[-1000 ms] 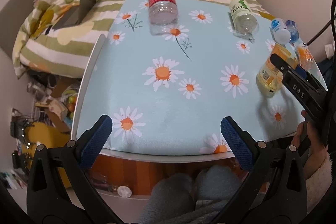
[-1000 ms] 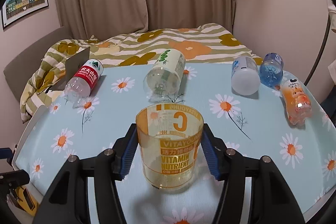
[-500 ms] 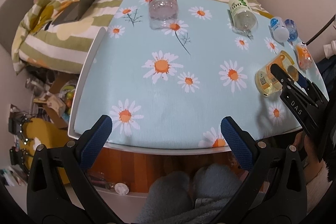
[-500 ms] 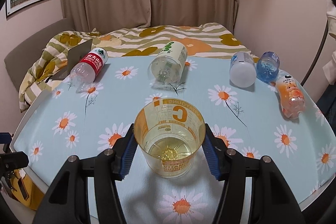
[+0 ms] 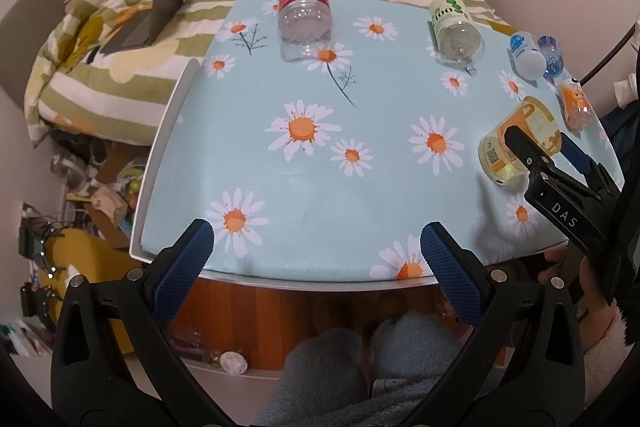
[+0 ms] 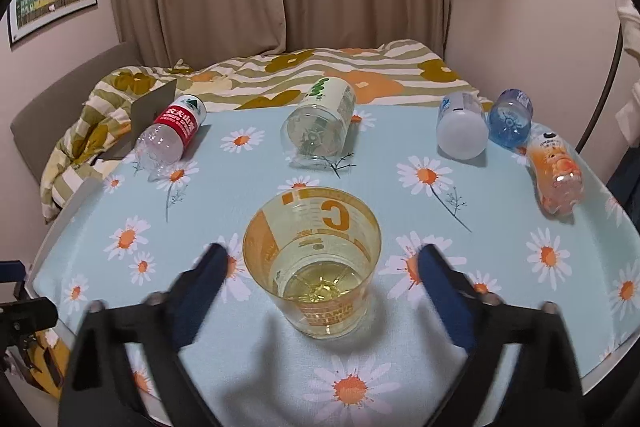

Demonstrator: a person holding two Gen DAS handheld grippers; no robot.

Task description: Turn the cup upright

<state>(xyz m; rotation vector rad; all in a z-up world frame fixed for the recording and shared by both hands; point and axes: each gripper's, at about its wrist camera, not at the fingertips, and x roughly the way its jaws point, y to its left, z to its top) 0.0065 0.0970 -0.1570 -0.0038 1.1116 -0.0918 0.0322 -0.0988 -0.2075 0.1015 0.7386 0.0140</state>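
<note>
Right claw point(image 6: 320, 263) is now spreading off the upright cup point(image 6: 316, 259); left claw point(image 5: 316, 251) is idling spread; retreat straight back, avoiding the rim.

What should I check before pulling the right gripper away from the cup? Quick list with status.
1. Cup upright, mouth up, base on the tablecloth: ok.
2. Right gripper open, fingers clear of the cup wall on both sides: ok.
3. Cup away from the table's near edge: ok in the right wrist view; in the left wrist view the cup sits near the right side of the table.
4. Retreat path free of the lying bottles; the closest, the orange bottle, is apart from the cup: ok.
5. Left gripper open, empty, off the near table edge: ok.
6. Cup steady, not rocking: cannot tell.
</note>
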